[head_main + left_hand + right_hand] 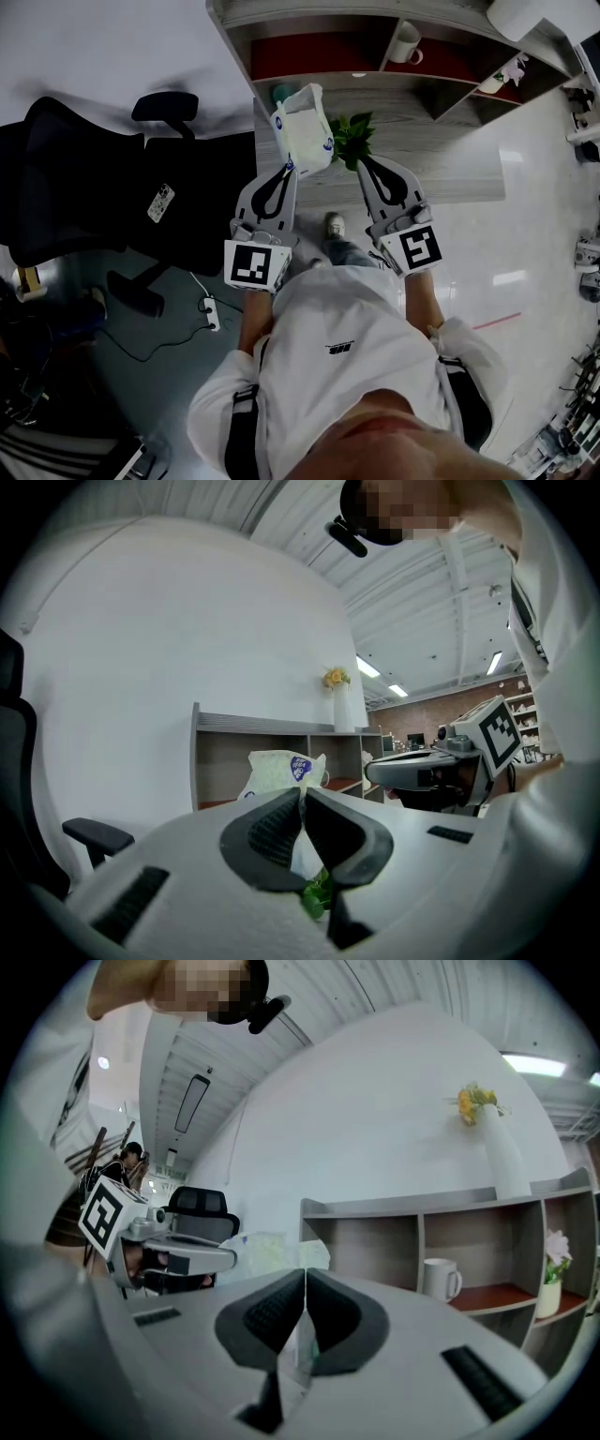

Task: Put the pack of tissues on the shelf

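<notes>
Both tongs closed: left tongs pinch the pack by one edge, midair short of the shelf; right tongs empty. I expect that thin film could slip out, or the pack could snag the plant.

— What colour is the pack of tissues?
— White and pale green, with a blue mark.
— And the shelf?
— Grey, red inside. The mug is white.

A plain white wall rose behind the grey wooden shelf unit with red-brown compartment floors, a black swivel office chair stood nearby, the pale floor shone glossy, and long ceiling strip lights glowed.
</notes>
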### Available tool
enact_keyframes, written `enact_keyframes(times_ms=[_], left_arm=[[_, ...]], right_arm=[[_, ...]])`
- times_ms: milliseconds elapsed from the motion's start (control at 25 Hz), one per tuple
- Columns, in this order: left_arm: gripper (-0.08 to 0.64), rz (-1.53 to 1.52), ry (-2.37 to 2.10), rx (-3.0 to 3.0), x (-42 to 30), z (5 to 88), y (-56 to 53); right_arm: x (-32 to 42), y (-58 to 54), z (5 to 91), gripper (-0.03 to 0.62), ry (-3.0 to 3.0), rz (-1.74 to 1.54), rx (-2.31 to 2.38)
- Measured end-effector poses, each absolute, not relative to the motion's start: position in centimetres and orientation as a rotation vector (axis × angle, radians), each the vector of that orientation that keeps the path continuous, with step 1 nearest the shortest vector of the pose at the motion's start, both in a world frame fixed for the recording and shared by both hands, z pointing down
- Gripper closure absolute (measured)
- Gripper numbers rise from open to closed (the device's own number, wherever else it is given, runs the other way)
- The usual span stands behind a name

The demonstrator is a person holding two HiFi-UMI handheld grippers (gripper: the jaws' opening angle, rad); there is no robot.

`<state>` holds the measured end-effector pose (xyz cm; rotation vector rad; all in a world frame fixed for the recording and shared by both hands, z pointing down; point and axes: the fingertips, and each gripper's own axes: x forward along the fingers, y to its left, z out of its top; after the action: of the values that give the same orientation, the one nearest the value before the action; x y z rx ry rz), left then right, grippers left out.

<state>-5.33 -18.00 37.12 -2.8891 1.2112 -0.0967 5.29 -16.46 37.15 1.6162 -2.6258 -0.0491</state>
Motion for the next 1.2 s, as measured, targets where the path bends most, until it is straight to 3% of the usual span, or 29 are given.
enact_keyframes(times_ms=[1200], left_arm=[[0.528, -0.153, 1.306, -2.815, 0.1, 36.8, -28.0]], right_arm=[[8.7, -26.3, 36.5, 0.566, -2.754, -0.014, 1.469]])
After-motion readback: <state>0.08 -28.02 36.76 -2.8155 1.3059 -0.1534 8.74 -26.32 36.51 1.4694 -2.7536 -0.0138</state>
